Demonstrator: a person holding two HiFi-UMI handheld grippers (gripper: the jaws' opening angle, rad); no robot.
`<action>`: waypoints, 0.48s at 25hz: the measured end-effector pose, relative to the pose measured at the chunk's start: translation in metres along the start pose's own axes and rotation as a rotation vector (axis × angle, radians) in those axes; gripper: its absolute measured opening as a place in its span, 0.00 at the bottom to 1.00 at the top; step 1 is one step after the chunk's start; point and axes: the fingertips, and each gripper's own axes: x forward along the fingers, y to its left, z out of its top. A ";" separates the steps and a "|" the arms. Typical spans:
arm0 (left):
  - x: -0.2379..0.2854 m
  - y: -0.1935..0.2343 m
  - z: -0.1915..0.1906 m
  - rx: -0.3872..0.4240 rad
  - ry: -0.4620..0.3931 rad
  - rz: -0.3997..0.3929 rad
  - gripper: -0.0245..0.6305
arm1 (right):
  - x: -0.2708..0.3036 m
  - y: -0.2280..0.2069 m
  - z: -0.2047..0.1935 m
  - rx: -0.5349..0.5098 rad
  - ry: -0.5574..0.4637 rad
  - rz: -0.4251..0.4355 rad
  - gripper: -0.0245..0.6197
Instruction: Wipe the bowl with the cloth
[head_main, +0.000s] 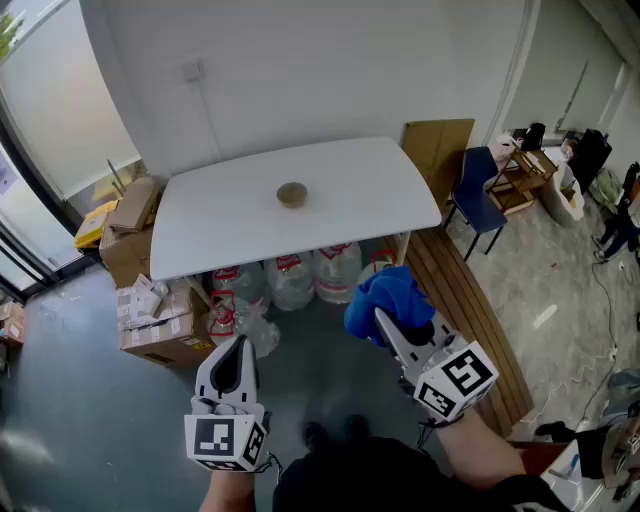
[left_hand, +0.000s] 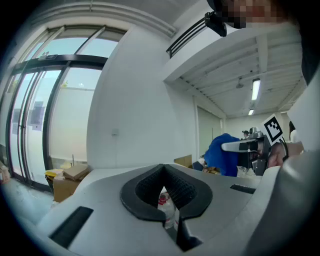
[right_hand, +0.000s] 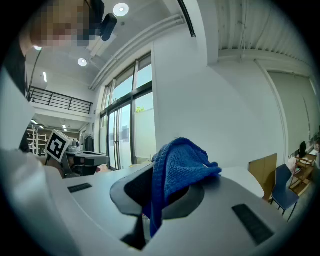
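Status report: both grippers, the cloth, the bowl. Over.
Left gripper shut, empty. Right gripper shut on blue cloth. Bowl alone on white table, untouched, ahead of both. Nothing blocks it.

The head view is looking steeply down from well above the white table (head_main: 330, 200), with the left gripper (head_main: 237, 345) and right gripper (head_main: 385, 318) near its lower edge. Each gripper view is looking about level, close along its own jaws. The left gripper view is catching the right gripper at its right edge. The right gripper view is catching the other's marker cube (right_hand: 57, 145) at its left. All three are sharing the white wall (head_main: 300, 70).

White table (head_main: 220, 225) — small brown bowl (head_main: 292, 194) near middle; on floor (head_main: 90, 400) — water bottles (head_main: 292, 280) beneath, cardboard boxes (head_main: 155, 320) beside.
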 end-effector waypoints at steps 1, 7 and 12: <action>0.001 -0.003 0.000 0.003 0.001 -0.002 0.05 | -0.002 -0.002 0.000 0.002 -0.001 -0.001 0.08; 0.013 -0.019 0.003 0.004 0.011 -0.006 0.05 | -0.014 -0.020 0.000 0.040 -0.010 0.012 0.08; 0.022 -0.033 0.002 0.002 0.021 -0.010 0.05 | -0.025 -0.035 -0.002 0.052 -0.008 0.011 0.08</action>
